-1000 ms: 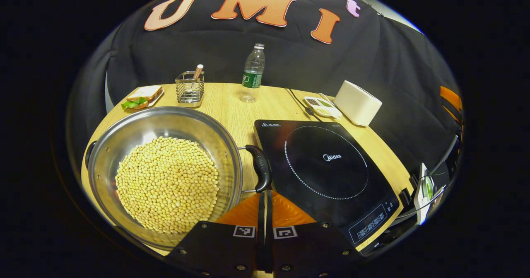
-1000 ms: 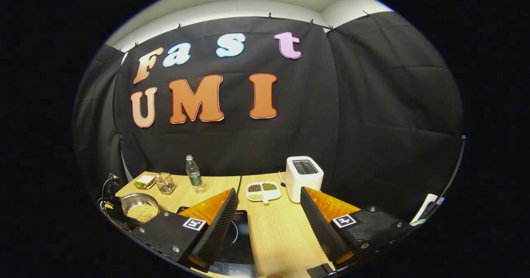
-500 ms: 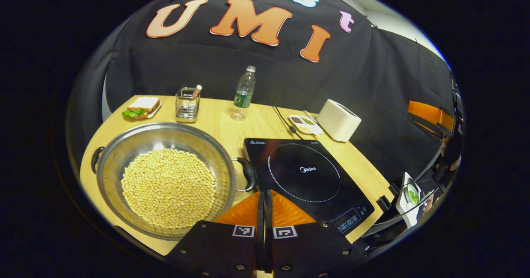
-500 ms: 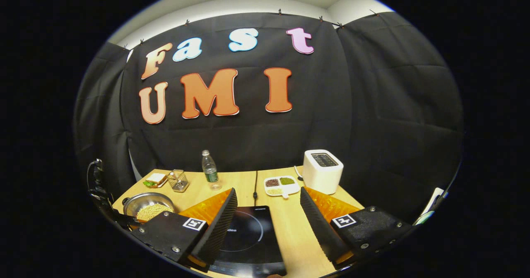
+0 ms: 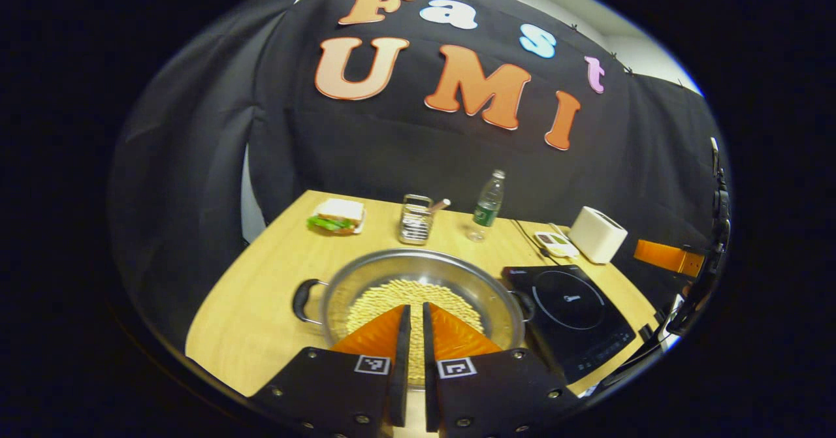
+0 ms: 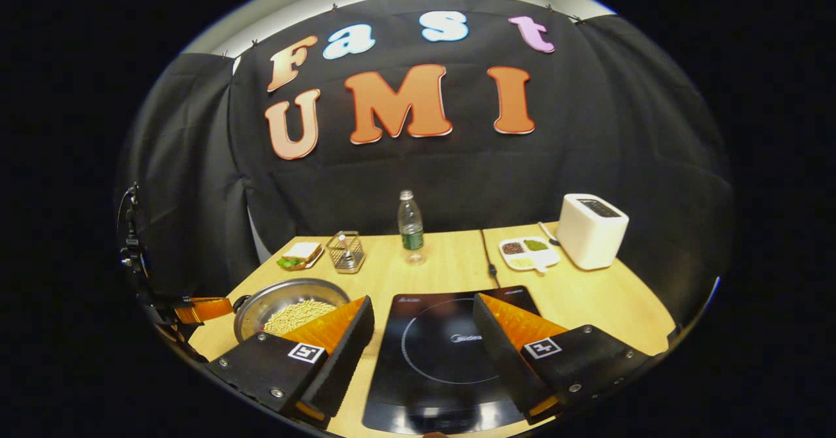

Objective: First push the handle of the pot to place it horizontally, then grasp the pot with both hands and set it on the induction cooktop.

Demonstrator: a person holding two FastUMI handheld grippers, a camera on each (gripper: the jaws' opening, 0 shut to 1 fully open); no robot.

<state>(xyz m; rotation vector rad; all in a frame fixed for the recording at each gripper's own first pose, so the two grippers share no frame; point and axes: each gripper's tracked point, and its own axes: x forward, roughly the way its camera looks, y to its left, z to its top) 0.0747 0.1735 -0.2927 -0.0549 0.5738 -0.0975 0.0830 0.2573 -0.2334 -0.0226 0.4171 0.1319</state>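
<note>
Pot point(image 5: 418, 288) just beyond nearly closed left gripper point(image 5: 412, 333), left of cooktop point(image 6: 444, 346); right gripper point(image 6: 423, 333) open above cooktop; wooden table point(image 5: 261, 294)

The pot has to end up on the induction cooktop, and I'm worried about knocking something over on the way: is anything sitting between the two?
Nothing visible does. The pot stands right beside the induction cooktop, with bare table around them. The bottle, utensil rack, sandwich and toaster all stand farther back.
</note>
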